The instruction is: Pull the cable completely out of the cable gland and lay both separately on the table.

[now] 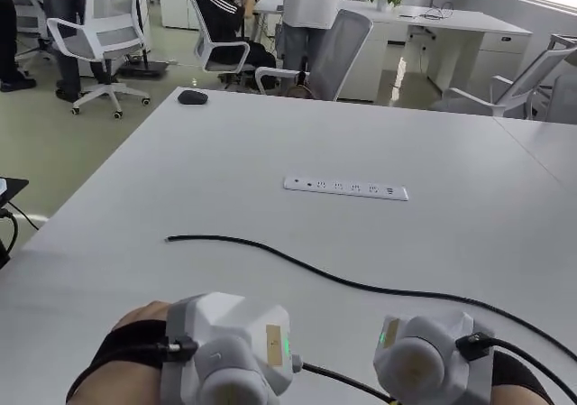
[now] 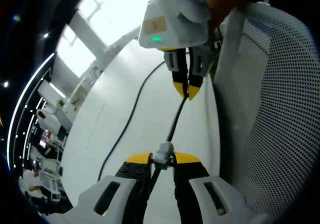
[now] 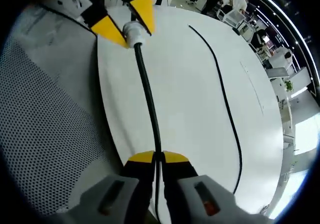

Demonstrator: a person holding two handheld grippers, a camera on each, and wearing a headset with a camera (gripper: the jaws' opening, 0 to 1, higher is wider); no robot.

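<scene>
A long black cable [image 1: 361, 286] curves across the white table [image 1: 270, 152], its free end at the left. Near the table's front edge, my left gripper [image 1: 230, 355] and right gripper [image 1: 433, 360] face each other with a short stretch of cable between them. In the left gripper view my left gripper [image 2: 162, 158] is shut on the white cable gland [image 2: 163, 153], and the cable [image 2: 175, 121] runs up to the right gripper [image 2: 187, 90]. In the right gripper view my right gripper [image 3: 158, 157] is shut on the cable [image 3: 147, 94], a short way from the gland [image 3: 132, 32].
A white power strip [image 1: 345, 188] lies mid-table. A dark mouse [image 1: 192, 97] sits at the far left corner. Office chairs [image 1: 99, 26] and people stand beyond the table. A white mesh chair [image 2: 280, 109] is close beside the grippers.
</scene>
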